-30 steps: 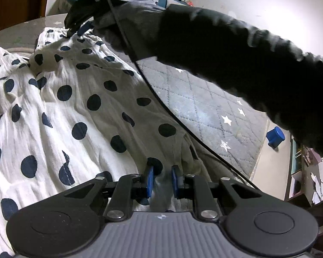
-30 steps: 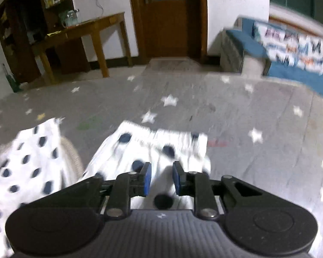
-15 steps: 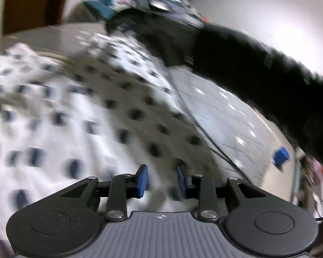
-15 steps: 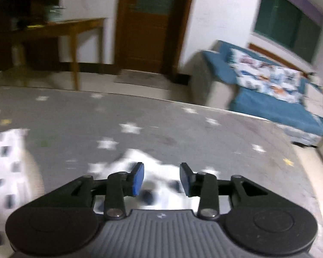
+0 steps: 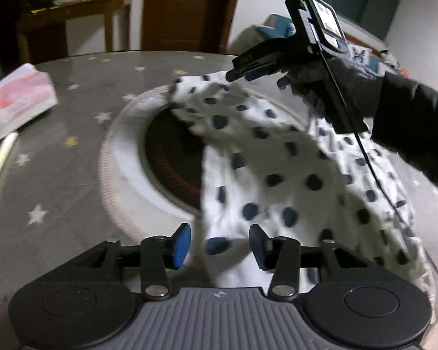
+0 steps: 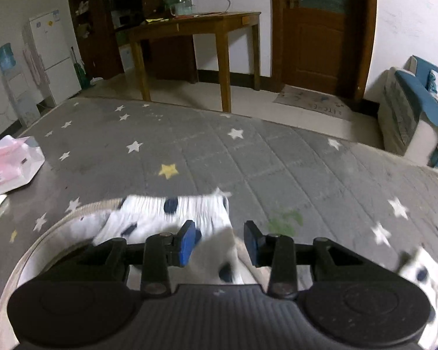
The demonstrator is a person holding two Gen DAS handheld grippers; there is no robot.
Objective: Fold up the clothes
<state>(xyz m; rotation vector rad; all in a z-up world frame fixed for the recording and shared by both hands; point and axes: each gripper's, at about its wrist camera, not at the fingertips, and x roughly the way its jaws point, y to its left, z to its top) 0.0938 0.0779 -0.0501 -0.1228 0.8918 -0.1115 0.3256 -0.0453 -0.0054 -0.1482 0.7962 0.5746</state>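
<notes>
draping across a round white basket (image 5: 122, 157), the white garment with dark polka dots (image 5: 277, 175) runs as a long band from the left gripper (image 5: 220, 243) in the near foreground up and away to the right gripper (image 5: 242, 71) at the far side. its long axis points from near to far, slanting slightly left at the top. the cloth looks motion-blurred, so i cannot tell whether it is lifted or lying on the basket rim. its far end is a gathered, ribbed edge (image 6: 172, 204) that lies over the basket's far rim, just ahead of the right gripper (image 6: 220, 239) in the right wrist view.

the left gripper's blue pads (image 5: 181, 245) stand spread wide, with fabric lying between them but not pinched. the right gripper's blue pads (image 6: 187, 242) are likewise spread apart, cloth beneath the gap and nothing clamped. a dark gloved hand (image 5: 335, 84) and black sleeve (image 5: 414, 128) carry the right gripper, a thin black cable (image 5: 370, 172) trailing over the garment.

the basket's dark inside (image 5: 172, 157) is bare on the left. around it spreads a grey star-printed quilted mat (image 6: 248, 160), with broad open room at the far side and to the left. a pink-and-white tissue pack (image 5: 17, 96) and a white pen (image 5: 0, 160) sit well apart at the left edge.
</notes>
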